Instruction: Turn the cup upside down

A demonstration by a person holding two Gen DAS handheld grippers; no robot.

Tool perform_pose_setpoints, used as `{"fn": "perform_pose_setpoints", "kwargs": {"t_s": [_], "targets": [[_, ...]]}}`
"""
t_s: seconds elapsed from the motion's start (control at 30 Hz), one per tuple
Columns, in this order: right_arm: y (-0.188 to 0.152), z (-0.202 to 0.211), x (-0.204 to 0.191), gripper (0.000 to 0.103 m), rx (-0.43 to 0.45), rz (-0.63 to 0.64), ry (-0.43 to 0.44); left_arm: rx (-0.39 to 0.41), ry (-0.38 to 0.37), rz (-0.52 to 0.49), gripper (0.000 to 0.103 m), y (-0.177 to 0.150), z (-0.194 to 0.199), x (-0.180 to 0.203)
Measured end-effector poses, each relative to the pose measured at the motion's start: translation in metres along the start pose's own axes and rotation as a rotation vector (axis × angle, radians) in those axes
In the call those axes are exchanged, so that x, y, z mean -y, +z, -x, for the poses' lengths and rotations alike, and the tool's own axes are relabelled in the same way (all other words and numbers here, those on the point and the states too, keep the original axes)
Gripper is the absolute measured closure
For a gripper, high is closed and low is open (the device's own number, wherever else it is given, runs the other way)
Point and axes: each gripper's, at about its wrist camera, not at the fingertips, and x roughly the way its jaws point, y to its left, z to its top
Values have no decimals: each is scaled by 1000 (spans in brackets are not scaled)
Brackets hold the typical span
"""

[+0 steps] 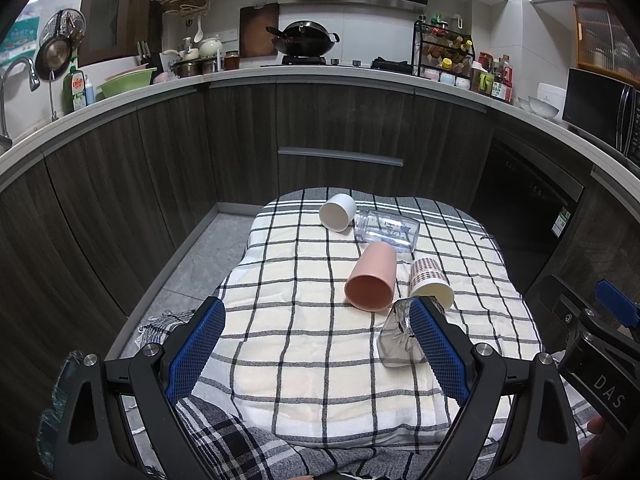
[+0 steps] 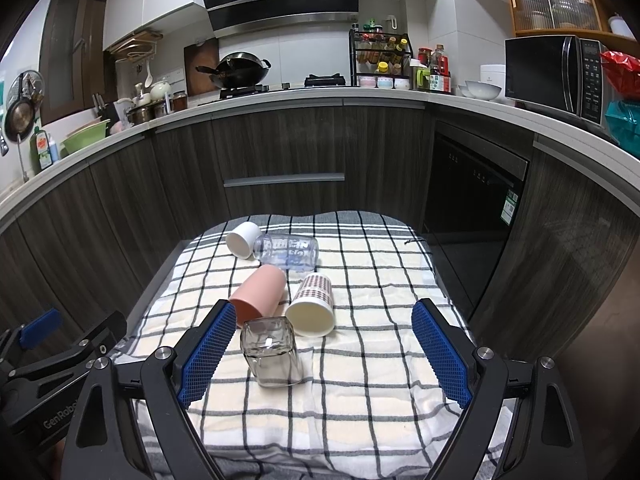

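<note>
Right wrist: clear square glass lies sideways; both jaws spread, empty.

Home kitchen: wok on stove, microwave, sink tap.

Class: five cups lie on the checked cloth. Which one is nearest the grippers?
The square clear glass, lying nearest, just in front of the pink cup and the patterned cup.

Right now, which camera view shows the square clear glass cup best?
The right wrist view: the square clear glass cup lies on its side, unobstructed, between the open right gripper fingers. In the left wrist view the same cup is partly hidden behind a blue finger of the left gripper.
</note>
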Motion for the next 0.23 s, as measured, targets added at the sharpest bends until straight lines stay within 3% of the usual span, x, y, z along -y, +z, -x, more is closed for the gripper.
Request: {"fn": "perform_pose_setpoints", "kwargs": {"t_s": [0.23], "targets": [[-1, -2, -1, 13, -2, -1, -1, 3, 10, -6, 9, -2, -1, 0]]}}
